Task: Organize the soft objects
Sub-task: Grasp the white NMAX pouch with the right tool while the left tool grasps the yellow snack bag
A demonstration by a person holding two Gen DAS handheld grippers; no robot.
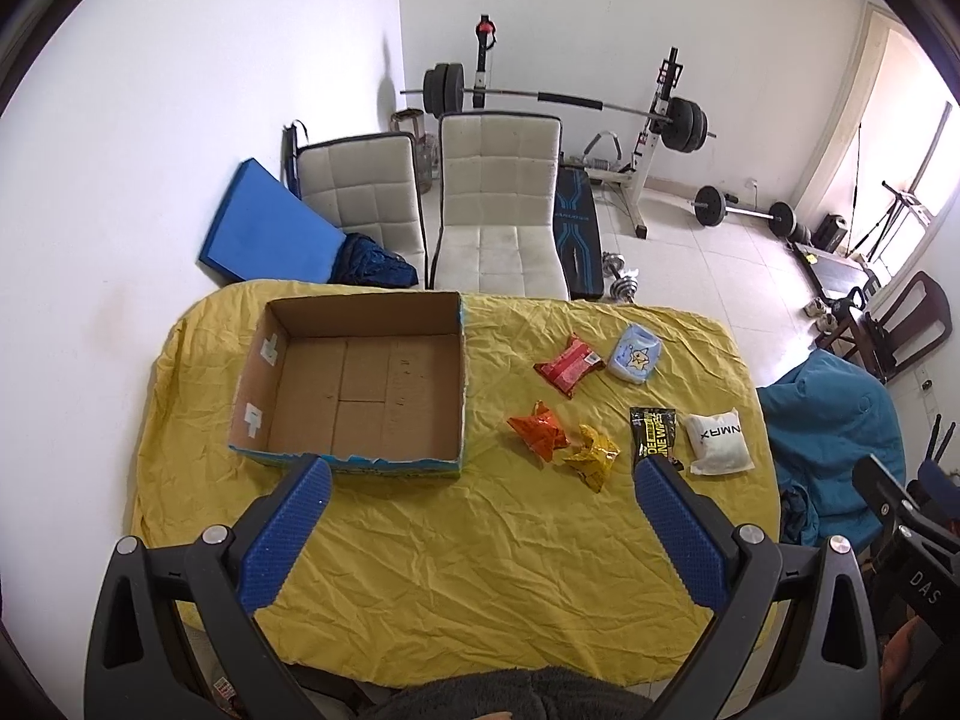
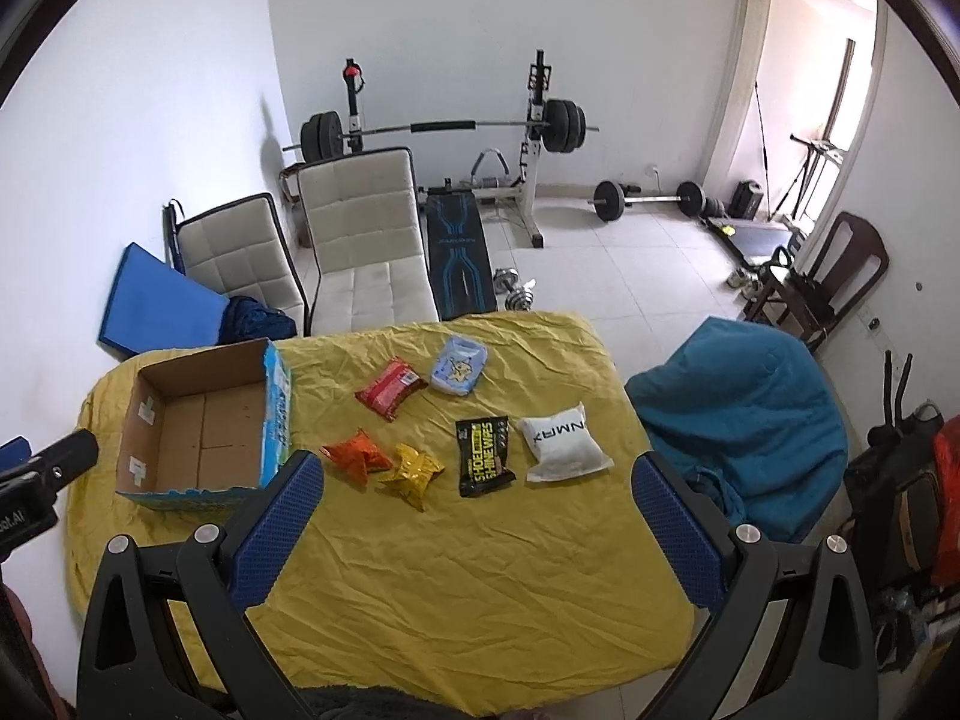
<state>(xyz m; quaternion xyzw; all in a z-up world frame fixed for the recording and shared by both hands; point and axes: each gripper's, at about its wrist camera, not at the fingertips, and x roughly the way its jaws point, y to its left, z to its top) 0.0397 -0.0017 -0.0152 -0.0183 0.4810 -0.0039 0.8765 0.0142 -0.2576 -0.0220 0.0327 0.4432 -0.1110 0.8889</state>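
An open, empty cardboard box (image 1: 360,384) (image 2: 198,432) stands at the left of the yellow-covered table (image 1: 480,540) (image 2: 480,570). To its right lie several soft packets: a red one (image 1: 569,365) (image 2: 391,389), a light blue pack (image 1: 635,354) (image 2: 459,367), an orange one (image 1: 538,431) (image 2: 354,456), a yellow one (image 1: 593,456) (image 2: 411,471), a black wipes pack (image 1: 654,429) (image 2: 483,456) and a white pouch (image 1: 719,441) (image 2: 564,444). My left gripper (image 1: 480,474) and my right gripper (image 2: 474,468) are both open and empty, held above the near part of the table.
Two white padded chairs (image 1: 498,210) (image 2: 366,240) stand behind the table. A blue mat (image 1: 264,228) leans on the wall. A teal-covered seat (image 2: 750,408) is to the right. A barbell rack (image 1: 654,120) and weights stand beyond on the tiled floor.
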